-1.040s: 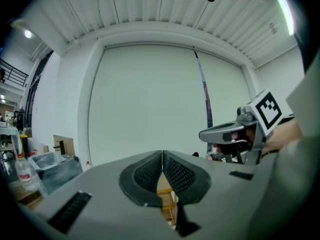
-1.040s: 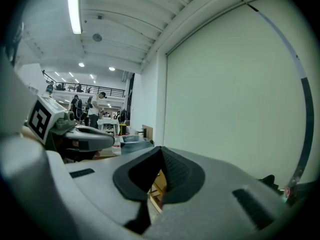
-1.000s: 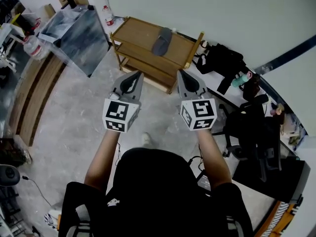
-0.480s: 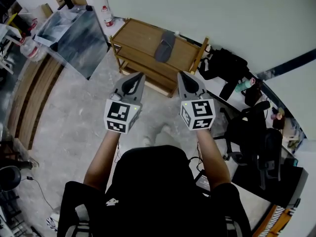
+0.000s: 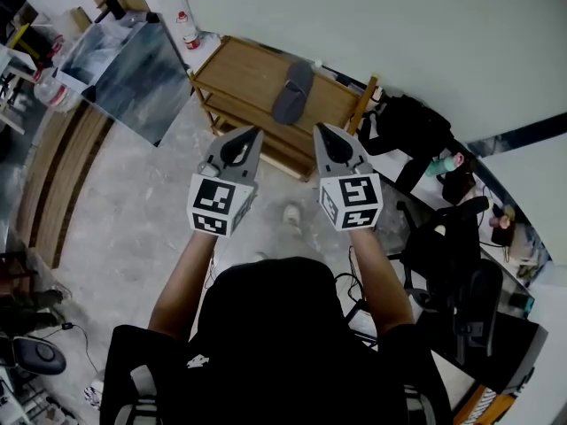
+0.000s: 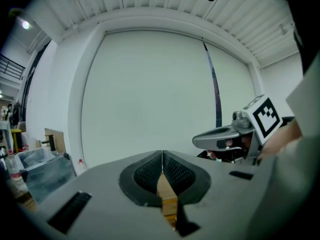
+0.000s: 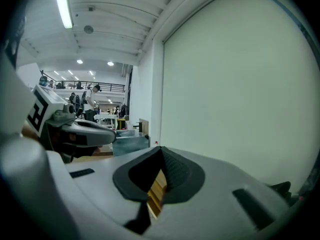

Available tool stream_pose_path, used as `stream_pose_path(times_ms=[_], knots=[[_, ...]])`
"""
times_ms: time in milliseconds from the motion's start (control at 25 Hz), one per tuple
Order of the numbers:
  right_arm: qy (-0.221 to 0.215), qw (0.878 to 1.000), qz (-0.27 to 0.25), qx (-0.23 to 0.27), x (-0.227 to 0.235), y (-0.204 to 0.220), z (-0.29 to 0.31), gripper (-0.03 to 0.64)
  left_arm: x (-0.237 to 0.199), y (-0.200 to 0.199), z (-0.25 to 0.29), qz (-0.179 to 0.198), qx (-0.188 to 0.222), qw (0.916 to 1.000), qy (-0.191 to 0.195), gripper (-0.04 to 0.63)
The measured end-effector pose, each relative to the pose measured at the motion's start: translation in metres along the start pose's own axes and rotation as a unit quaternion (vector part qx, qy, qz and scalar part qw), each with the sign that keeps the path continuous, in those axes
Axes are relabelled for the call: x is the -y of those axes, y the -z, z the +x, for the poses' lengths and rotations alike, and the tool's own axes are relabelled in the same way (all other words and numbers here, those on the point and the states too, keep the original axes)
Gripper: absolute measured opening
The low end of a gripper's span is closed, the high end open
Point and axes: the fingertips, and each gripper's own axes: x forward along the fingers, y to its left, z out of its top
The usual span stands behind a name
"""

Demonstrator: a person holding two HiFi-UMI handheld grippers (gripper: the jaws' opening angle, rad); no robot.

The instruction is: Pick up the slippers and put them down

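Note:
A grey slipper [image 5: 292, 91] lies on the top board of a wooden shoe rack [image 5: 244, 69] by the wall. Both grippers are held level side by side in front of the rack, short of it and apart from the slipper. My left gripper [image 5: 252, 132] is shut with nothing in it; its pads [image 6: 162, 154] meet at the tip and a strip of rack wood shows through the gap below. My right gripper [image 5: 319, 128] is likewise shut and empty, its tip [image 7: 161, 150] closed. Each gripper view shows the other gripper beside it.
A large grey panel [image 5: 124, 60] leans left of the rack, with a red-capped bottle [image 5: 186, 29] near the wall. Black bags [image 5: 403, 131] and an office chair [image 5: 461, 255] crowd the right. The person's foot [image 5: 291, 213] is on the concrete floor.
The person has stepped toward the rack, so the rack and slipper sit nearer to the gripper tips. Both grippers stayed shut.

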Motion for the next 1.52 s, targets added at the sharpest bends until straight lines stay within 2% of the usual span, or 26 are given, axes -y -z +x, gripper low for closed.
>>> stream_pose_path(times_ms=[400, 680, 1040, 1520], knots=[[-0.032, 0.999, 0.000, -0.023, 0.064, 0.010, 0.069, -0.002, -0.019, 0.013, 0.086, -0.011, -0.031, 0.9993, -0.017, 0.005], [-0.037, 0.998, 0.008, -0.048, 0.095, 0.030, 0.103, -0.002, -0.032, 0.033, 0.126, -0.020, -0.056, 0.9980, -0.023, 0.005], [-0.043, 0.994, 0.022, -0.097, 0.129, 0.078, 0.140, -0.002, -0.039, 0.084, 0.177, -0.047, -0.105, 0.9932, -0.018, 0.005], [-0.061, 0.985, 0.060, -0.150, 0.149, 0.144, 0.176, -0.002, -0.042, 0.153, 0.229, -0.057, -0.168, 0.9841, -0.004, 0.005]])
